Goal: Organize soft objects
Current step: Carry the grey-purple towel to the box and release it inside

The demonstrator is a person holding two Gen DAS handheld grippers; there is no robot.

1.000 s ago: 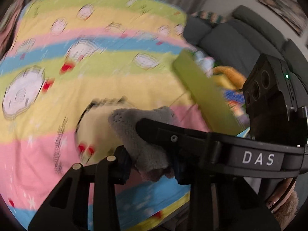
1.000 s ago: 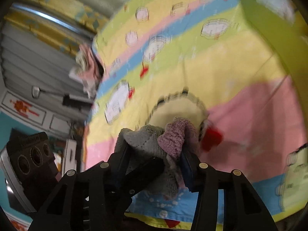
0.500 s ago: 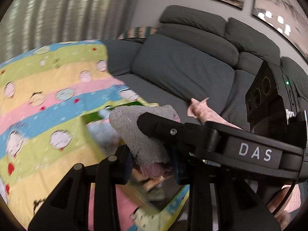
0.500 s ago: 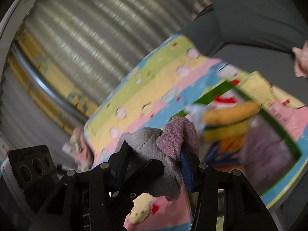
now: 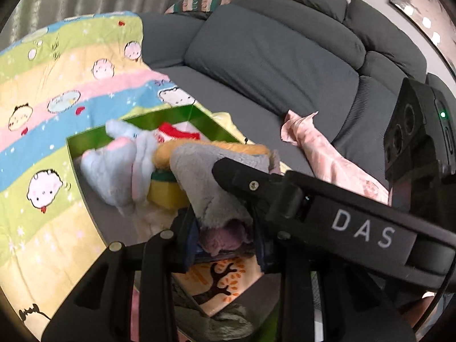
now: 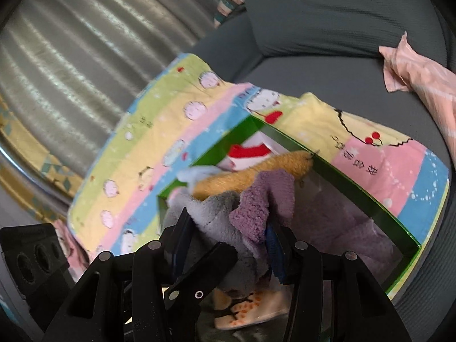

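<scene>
A grey and purple plush piece [image 5: 205, 188] hangs over an open green box [image 5: 199, 116], and both grippers are shut on it. My left gripper [image 5: 225, 233] pinches its lower end. My right gripper [image 6: 228, 228] clamps the grey and purple folds [image 6: 256, 205]; its black finger [image 5: 256, 182] crosses the left wrist view. Inside the box [image 6: 356, 188] lie a light blue plush [image 5: 114, 168], an orange plush [image 6: 256, 176], a yellow and green block [image 5: 165, 191], a red and white item [image 6: 245, 154] and a purple fluffy cloth [image 6: 342, 228].
The box sits on a striped cartoon blanket [image 5: 57, 108] spread over a grey sofa [image 5: 270, 57]. A pink cloth [image 5: 327, 154] lies on the seat to the right. Grey curtains [image 6: 71, 42] hang behind. A tree-print item [image 5: 219, 279] lies below the grippers.
Both grippers, still shut on the plush piece, have swung from above the open blanket to above the green box. The sofa and pink cloth have come into view.
</scene>
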